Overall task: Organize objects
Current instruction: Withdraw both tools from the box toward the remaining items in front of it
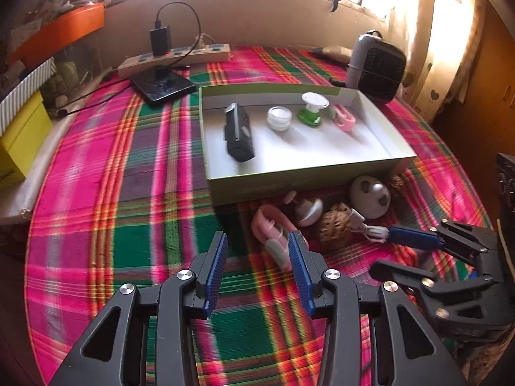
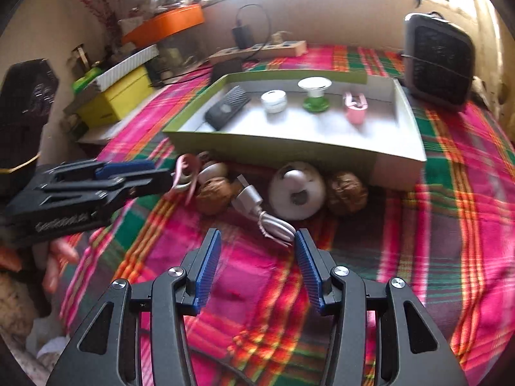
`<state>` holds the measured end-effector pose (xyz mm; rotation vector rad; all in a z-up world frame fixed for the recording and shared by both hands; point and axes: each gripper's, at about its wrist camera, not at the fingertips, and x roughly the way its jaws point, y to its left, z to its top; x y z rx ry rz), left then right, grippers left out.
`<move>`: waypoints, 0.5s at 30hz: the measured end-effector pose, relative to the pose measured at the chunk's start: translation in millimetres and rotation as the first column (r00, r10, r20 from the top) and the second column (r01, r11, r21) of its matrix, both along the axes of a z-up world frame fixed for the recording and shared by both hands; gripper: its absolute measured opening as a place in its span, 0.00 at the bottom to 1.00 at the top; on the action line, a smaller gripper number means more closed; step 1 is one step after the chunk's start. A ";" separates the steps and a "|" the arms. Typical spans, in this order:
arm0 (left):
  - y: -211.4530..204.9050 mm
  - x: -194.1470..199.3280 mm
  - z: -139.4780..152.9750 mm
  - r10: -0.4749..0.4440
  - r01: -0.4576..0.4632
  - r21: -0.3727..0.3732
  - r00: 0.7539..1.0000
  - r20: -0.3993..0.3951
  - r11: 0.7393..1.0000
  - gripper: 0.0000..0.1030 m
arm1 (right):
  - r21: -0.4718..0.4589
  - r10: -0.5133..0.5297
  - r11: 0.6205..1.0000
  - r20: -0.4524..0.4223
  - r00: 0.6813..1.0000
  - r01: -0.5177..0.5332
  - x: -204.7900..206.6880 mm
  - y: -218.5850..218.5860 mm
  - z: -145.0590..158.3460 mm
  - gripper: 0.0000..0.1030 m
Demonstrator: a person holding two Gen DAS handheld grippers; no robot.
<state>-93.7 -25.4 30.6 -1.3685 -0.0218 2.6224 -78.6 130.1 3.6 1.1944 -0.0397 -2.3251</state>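
A shallow green box (image 1: 302, 177) (image 2: 289, 151) on the plaid cloth holds a black device (image 1: 236, 132), a white jar (image 1: 279, 118), a green-and-white piece (image 1: 313, 109) and a pink clip (image 1: 342, 117). In front of it lie a second pink clip (image 1: 270, 228) (image 2: 185, 173), two brown walnuts (image 2: 214, 194), a round white gadget (image 2: 296, 191) and a coiled white cable (image 2: 264, 212). My left gripper (image 1: 257, 234) is open, and its right finger is beside the loose pink clip. My right gripper (image 2: 257, 233) is open just short of the cable.
A dark grey fan heater (image 1: 376, 67) stands behind the box at the right. A power strip (image 1: 180, 56) with a charger and a black slab (image 1: 164, 87) lie at the back left. A yellow box (image 1: 19, 141) and an orange container (image 1: 64, 29) line the left edge.
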 end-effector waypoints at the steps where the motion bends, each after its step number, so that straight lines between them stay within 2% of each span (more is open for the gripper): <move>1: -0.9 0.2 -0.5 -0.001 0.001 0.001 1.000 0.002 1.000 0.37 | -0.012 0.018 1.000 0.011 1.000 -0.018 1.1 0.0 0.8 0.47; 7: 1.2 3.8 1.2 -0.011 0.011 0.022 1.000 0.000 1.000 0.37 | 0.057 -0.030 0.998 -0.033 0.999 0.032 -3.4 0.0 4.7 0.47; 12: -1.8 8.3 10.9 -0.002 0.004 0.116 1.000 -0.018 0.993 0.37 | 0.171 0.012 0.985 -0.090 0.996 0.004 -7.0 -15.7 4.9 0.47; 15: 3.8 4.3 8.8 0.002 -0.001 0.094 1.000 -0.013 0.996 0.37 | 0.194 0.022 0.981 -0.087 0.996 -0.005 -9.0 -19.1 2.7 0.47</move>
